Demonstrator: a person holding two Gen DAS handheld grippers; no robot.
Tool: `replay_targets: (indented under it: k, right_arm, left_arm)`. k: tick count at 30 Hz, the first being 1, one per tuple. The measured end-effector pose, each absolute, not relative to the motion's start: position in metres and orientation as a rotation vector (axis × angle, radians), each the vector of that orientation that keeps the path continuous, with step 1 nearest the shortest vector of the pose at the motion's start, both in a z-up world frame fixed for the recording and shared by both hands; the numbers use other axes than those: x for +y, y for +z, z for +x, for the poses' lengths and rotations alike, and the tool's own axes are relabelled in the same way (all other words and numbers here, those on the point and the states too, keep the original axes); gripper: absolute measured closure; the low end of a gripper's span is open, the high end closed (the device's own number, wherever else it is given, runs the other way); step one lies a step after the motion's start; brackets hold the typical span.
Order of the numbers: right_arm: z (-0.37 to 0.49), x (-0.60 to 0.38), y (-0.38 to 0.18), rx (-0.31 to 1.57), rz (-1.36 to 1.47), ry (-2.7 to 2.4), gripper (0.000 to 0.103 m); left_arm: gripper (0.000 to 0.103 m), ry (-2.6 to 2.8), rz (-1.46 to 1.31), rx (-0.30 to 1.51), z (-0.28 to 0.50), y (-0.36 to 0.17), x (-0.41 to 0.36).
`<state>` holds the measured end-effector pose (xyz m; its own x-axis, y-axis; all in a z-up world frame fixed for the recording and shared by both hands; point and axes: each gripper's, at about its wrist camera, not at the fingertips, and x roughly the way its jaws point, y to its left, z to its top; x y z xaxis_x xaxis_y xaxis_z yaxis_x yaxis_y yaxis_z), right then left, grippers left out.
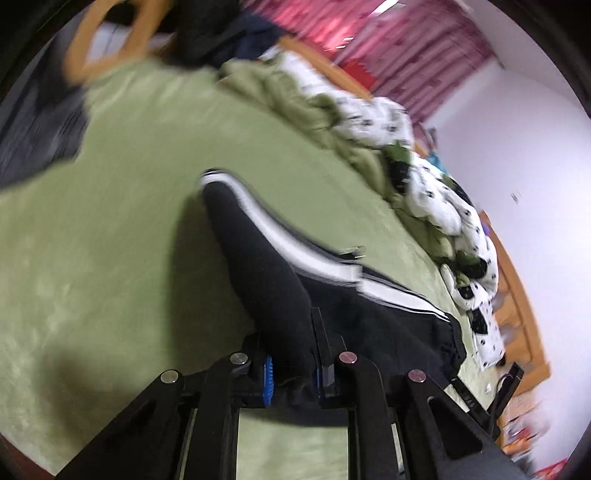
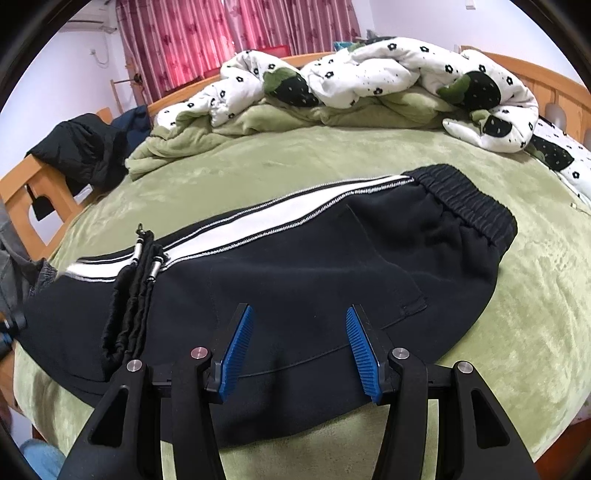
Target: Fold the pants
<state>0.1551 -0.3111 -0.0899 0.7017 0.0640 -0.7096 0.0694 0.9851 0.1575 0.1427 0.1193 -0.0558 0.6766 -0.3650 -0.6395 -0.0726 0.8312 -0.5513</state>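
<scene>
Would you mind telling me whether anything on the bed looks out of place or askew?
The drawstring lies across the pants by the white stripe, far from the waistband. The quilt is bunched at the bed's far edge.

The pants (image 2: 295, 258) are black with a white stripe (image 2: 258, 214) edged in thin black-and-white lines. The blanket (image 2: 517, 295) is light green. The duvet (image 2: 369, 70) is white with small black flowers and dark patches. The curtain (image 2: 207, 33) is pink-red with flowers. The gripper pads (image 2: 238, 347) are blue.
</scene>
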Motion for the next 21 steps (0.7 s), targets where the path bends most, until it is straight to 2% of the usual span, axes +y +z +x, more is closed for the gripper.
replay_targets:
  k: [3, 7, 10, 17, 19, 21]
  right_arm:
    - [0.149, -0.32, -0.086, 0.778, 0.192, 0.003, 0.051]
    - [0.134, -0.338, -0.078, 0.727, 0.169, -0.038, 0.051]
    - [0.124, -0.351, -0.076, 0.711, 0.158, -0.069, 0.051]
    - [0.105, -0.396, -0.084, 0.738, 0.21, -0.107, 0.051]
    - [0.105, -0.401, -0.085, 0.749, 0.23, -0.1, 0.051]
    - [0.107, -0.403, -0.087, 0.76, 0.259, -0.063, 0.051]
  left_arm:
    - [0.088, -0.216, -0.46, 0.788, 0.147, -0.024, 0.062]
    - [0.089, -0.317, -0.376, 0.809, 0.157, -0.017, -0.014]
    - [0.089, -0.382, -0.347, 0.879, 0.167, -0.041, -0.072]
    - [0.089, -0.44, -0.298, 1.078, 0.163, -0.123, -0.129]
    - [0.088, -0.445, -0.279, 1.076, 0.156, -0.121, -0.13]
    - [0.082, -0.455, -0.275, 1.076, 0.151, -0.109, -0.123]
